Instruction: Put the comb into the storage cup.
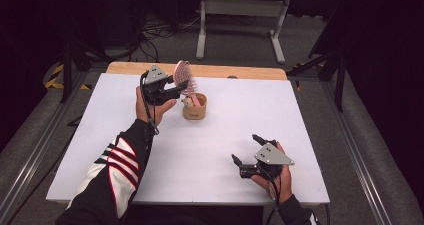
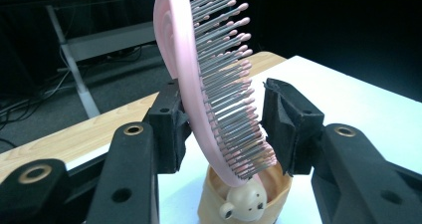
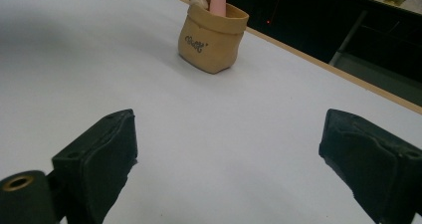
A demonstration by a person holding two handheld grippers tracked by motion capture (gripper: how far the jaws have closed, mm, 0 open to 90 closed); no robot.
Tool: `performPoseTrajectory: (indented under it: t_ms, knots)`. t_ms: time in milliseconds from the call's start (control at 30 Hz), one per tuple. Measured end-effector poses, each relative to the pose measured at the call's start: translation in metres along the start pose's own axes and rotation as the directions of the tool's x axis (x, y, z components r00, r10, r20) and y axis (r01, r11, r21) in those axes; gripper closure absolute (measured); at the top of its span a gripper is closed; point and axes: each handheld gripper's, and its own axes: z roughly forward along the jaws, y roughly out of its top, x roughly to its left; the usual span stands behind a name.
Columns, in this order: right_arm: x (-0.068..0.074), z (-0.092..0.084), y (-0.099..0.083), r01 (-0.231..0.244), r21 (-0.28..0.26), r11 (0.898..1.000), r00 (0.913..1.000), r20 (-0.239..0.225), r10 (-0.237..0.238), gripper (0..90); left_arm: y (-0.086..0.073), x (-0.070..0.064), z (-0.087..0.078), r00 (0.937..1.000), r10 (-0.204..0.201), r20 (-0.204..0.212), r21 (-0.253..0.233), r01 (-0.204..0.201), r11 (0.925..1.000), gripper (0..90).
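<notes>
A pink hairbrush [image 1: 182, 75] stands head up with its handle in a small tan cup [image 1: 194, 110] at the back middle of the white table. My left gripper [image 1: 179, 89] has its jaws on either side of the brush head [image 2: 199, 84]. One pad [image 2: 169, 129] sits against the brush's back, and the other pad [image 2: 286, 129] stands a little off the bristle tips, so the gripper is open around it. A little bear figure [image 2: 244, 204] decorates the cup's rim. My right gripper [image 1: 245, 149] rests open near the front right, nothing between its jaws [image 3: 229, 149], facing the cup [image 3: 211, 40].
The white tabletop [image 1: 225, 135] has a wooden strip [image 1: 250, 72] along its far edge. A white desk frame [image 1: 242, 7] and cables lie on the floor behind. A striped sleeve [image 1: 117, 170] comes in at the front left.
</notes>
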Motion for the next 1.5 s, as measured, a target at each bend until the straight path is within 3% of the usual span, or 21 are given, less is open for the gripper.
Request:
performPoseTrajectory:
  t_ms: [433,967,1333,1367,1500]
  knots:
    - [-0.001,0.0,0.0,0.002,0.002,1.0,1.0,0.0,-0.002,8.9,0.001,0.011,-0.008,0.9997,-0.014,-0.02,0.005,0.014,0.9999,54.6]
    - [0.0,0.0,0.0,0.006,0.007,1.0,1.0,-0.003,-0.006,8.9,0.0,0.011,-0.008,0.9996,-0.006,-0.027,0.013,0.006,0.9999,52.8]
    - [0.0,0.0,-0.001,0.01,0.009,1.0,0.9999,-0.003,-0.01,8.9,0.001,0.009,-0.008,0.9981,0.03,-0.054,0.05,-0.027,0.9984,40.2]
    - [0.0,0.001,-0.001,0.011,0.009,1.0,0.9999,-0.003,-0.011,8.9,0.001,0.008,-0.009,0.9977,0.029,-0.061,0.054,-0.026,0.9982,33.8]
    - [0.0,0.0,-0.001,0.012,0.007,1.0,0.9999,-0.004,-0.012,8.9,-0.001,0.008,-0.008,0.995,0.034,-0.094,0.057,-0.028,0.998,26.0]
